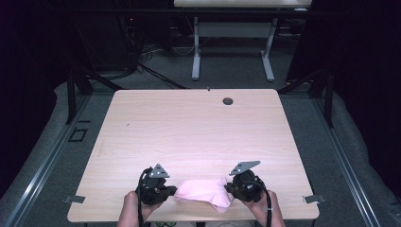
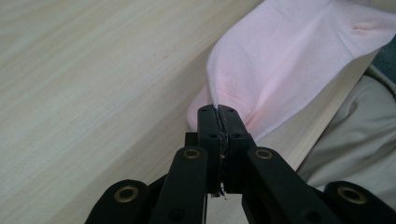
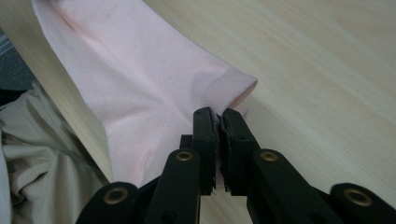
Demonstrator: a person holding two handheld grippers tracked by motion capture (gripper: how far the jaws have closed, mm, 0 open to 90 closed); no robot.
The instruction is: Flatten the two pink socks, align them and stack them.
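Note:
A pale pink sock (image 1: 204,192) lies across the near edge of the wooden table (image 1: 194,127), stretched between my two grippers. My left gripper (image 1: 174,191) is shut on the sock's left end; in the left gripper view its black jaws (image 2: 218,112) pinch a thin fold of the pink fabric (image 2: 289,51). My right gripper (image 1: 229,187) is shut on the other end; in the right gripper view its jaws (image 3: 218,114) clamp the sock (image 3: 140,88) just below the ribbed cuff (image 3: 231,86). Part of the sock hangs over the table's front edge.
A small dark round grommet (image 1: 228,100) sits near the table's far edge. Beige trousers (image 3: 37,154) of the person show below the front edge. Another table's legs (image 1: 196,52) stand on the floor beyond. Metal rails (image 1: 42,165) run along both sides.

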